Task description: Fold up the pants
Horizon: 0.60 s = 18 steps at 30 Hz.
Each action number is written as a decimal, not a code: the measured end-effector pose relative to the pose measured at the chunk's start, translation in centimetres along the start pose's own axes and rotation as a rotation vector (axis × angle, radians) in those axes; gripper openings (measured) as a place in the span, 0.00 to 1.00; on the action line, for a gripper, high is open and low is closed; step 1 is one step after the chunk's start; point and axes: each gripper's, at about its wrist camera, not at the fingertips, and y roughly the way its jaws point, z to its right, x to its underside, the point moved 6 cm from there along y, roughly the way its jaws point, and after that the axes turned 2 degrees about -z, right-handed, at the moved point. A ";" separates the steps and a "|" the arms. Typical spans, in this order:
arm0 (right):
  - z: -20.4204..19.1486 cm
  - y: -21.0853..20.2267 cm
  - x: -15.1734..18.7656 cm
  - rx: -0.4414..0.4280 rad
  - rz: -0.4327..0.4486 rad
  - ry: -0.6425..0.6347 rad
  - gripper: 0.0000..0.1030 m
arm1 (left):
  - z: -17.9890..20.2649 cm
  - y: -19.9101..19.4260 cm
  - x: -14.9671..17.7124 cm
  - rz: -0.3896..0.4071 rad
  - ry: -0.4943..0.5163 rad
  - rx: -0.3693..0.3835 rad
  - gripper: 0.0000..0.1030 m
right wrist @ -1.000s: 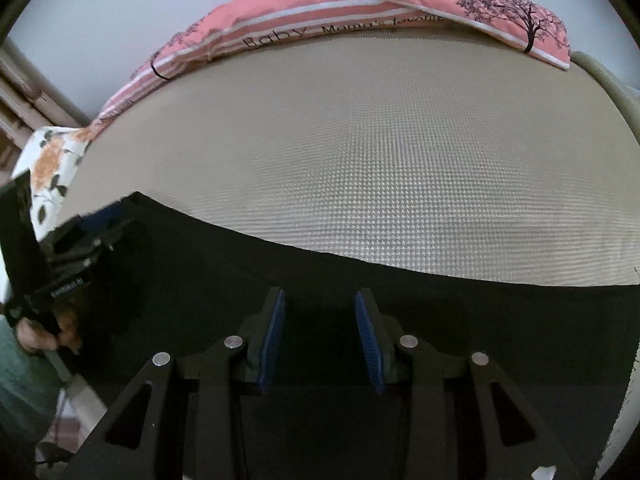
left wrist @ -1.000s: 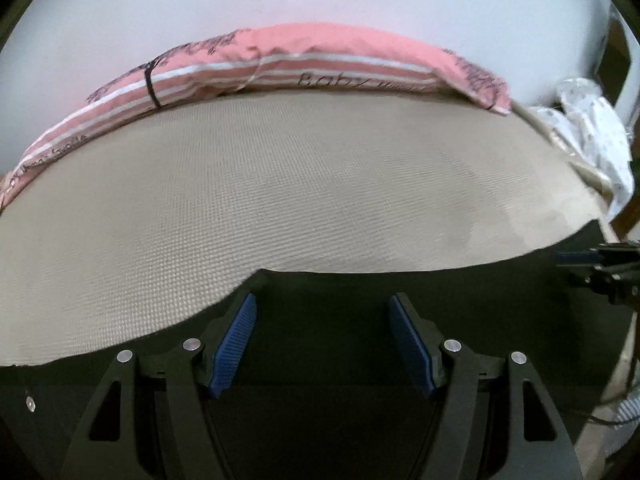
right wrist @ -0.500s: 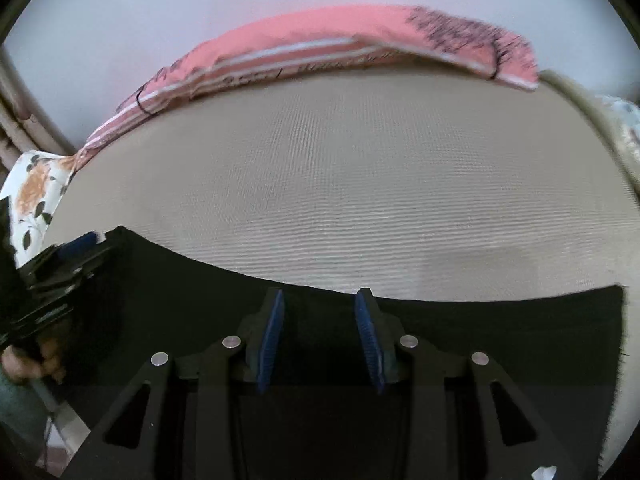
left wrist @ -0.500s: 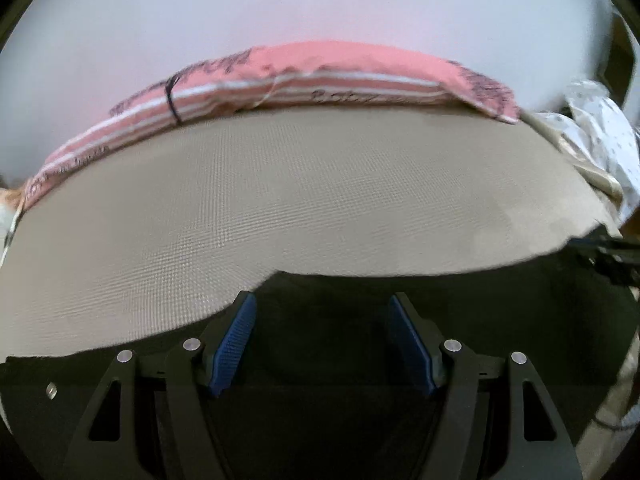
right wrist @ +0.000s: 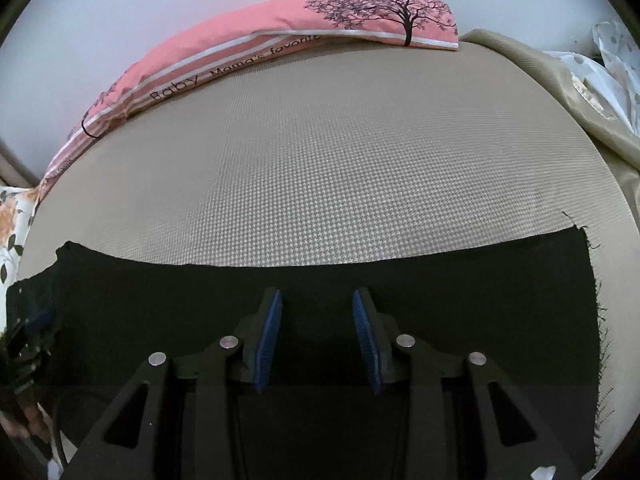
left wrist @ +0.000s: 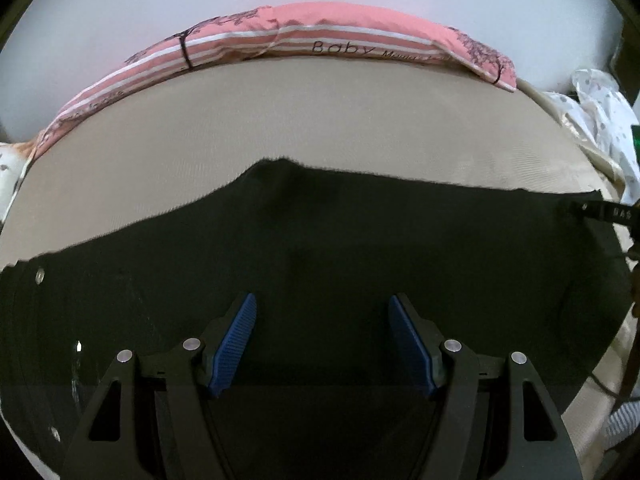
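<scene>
- You have the black pants (left wrist: 360,272) spread flat across the near part of the bed (left wrist: 320,128), their far edge running side to side in front of both cameras, so judge this as the set-up for a fold
- Your left hand-held gripper (left wrist: 322,344) has its blue pads well apart with only dark cloth below them; nothing is pinched, and whether the tips touch the fabric cannot be told
- Near it, at the left edge, sits a small metal rivet or button (left wrist: 39,276); that probably marks the waist end, so take both layers there when you grip
- The far edge humps up into a peak (left wrist: 280,162) in the left view; smooth that down first or the crease will come out crooked
- Your right hand-held gripper (right wrist: 317,340) is open more narrowly, and it too has hold of nothing, poised over the cloth
- Farther right the leg ends in a raw hem (right wrist: 592,280) with loose threads; pinch inside that fringe, not on it
- Materials: the pants look matte, thin and limp, so expect sag between your two grips; lift both together and level
- The bed cover is beige with a fine woven check that may drag on the cloth
- Along the far side lies a long pink pillow (right wrist: 280,28), striped, printed with trees and lettering, well apart from the pants
</scene>
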 end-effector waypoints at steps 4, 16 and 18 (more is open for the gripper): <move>0.1 -0.4 0.1 -0.015 -0.001 -0.005 0.32 | -0.2 -0.1 0.3 0.005 -0.014 -0.016 0.67; 9.2 -5.4 1.1 -0.069 0.056 0.127 0.41 | 0.4 -2.3 2.6 -0.006 -0.044 -0.007 0.67; 12.0 -6.3 1.8 -0.071 0.051 0.168 0.42 | 0.6 -2.4 3.2 -0.019 -0.044 -0.013 0.67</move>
